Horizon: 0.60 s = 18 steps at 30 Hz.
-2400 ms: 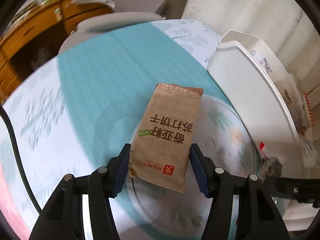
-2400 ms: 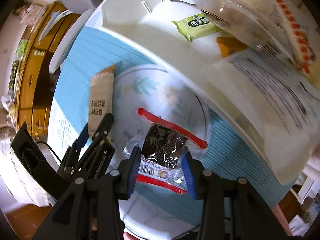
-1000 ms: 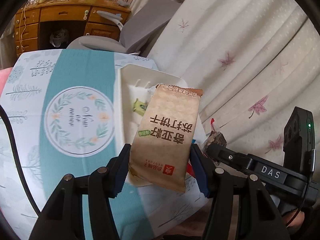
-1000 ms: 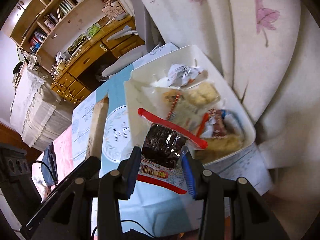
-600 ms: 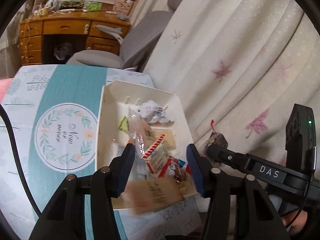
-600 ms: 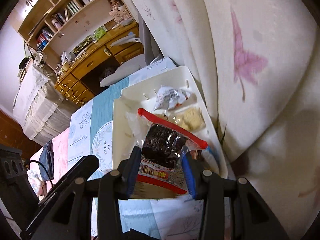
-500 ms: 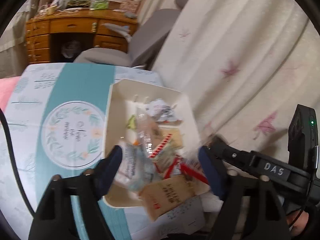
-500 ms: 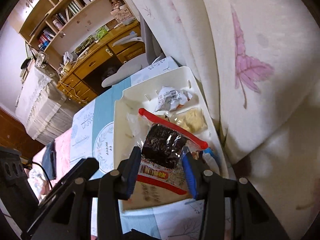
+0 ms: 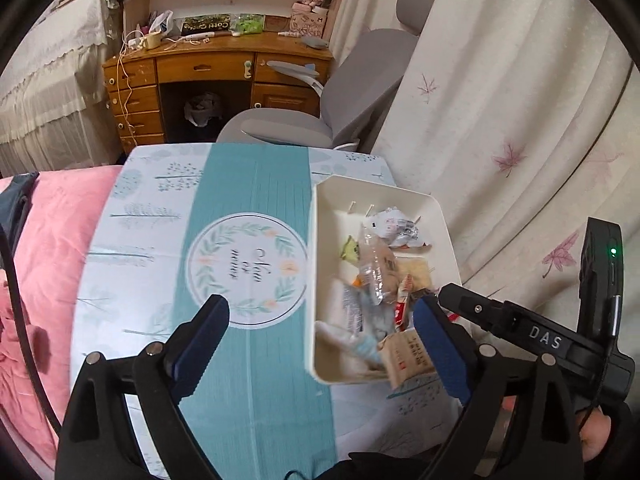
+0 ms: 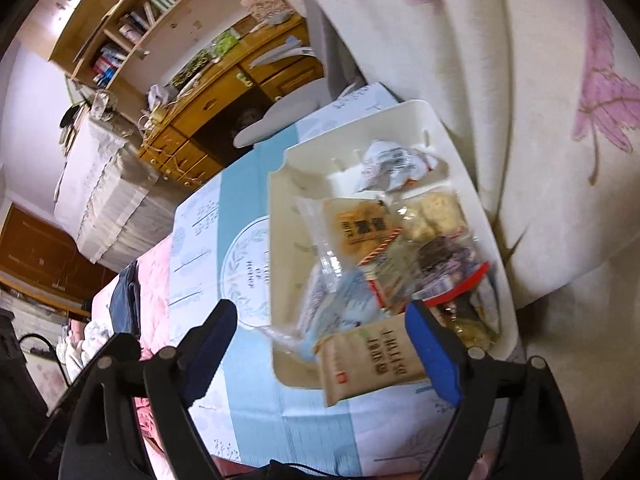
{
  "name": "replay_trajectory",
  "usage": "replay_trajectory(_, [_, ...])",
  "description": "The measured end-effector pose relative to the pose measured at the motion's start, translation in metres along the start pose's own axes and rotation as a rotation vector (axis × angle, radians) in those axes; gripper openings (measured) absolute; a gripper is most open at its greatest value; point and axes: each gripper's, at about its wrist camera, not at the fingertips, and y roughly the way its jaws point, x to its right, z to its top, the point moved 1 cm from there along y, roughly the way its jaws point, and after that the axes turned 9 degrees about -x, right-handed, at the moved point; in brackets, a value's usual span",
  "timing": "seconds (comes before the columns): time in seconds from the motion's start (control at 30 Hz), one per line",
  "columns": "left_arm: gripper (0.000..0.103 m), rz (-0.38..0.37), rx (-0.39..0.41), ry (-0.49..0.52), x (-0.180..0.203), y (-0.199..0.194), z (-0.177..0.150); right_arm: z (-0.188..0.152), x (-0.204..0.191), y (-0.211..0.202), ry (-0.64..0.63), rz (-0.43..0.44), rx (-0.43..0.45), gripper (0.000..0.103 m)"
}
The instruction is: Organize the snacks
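One table (image 9: 256,400) under a teal-striped cloth carried one white bin (image 9: 316,264), heaped with a jumble of snack packets too tangled to count, one brown cracker packet (image 10: 370,364) leaning over its near rim. One grey chair (image 9: 320,120) stood behind. Both the left gripper (image 9: 320,344) and the right gripper (image 10: 320,344) had just been opening and hung wide and empty above the bin.

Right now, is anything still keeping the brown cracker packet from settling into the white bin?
Yes. The brown cracker packet lies across the near rim of the white bin, propped on the snacks piled there. Neither set of open tongs holds it.
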Motion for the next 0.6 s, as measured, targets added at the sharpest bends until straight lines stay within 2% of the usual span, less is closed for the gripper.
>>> replay_trajectory(0.17, [0.1, 0.047, 0.022, 0.03, -0.025, -0.03, -0.007, -0.011, -0.025, -0.007, -0.05, -0.012, 0.023, 0.091])
replay_trajectory(0.37, [0.102, 0.072, 0.036, 0.045, -0.059, -0.056, -0.011, -0.03, -0.062, -0.015, -0.146, -0.039, 0.084, 0.095])
replay_trajectory(0.6, [0.102, 0.098, 0.03, 0.085, -0.091, -0.072, -0.017, -0.06, -0.107, -0.021, -0.326, -0.197, 0.204, 0.096])
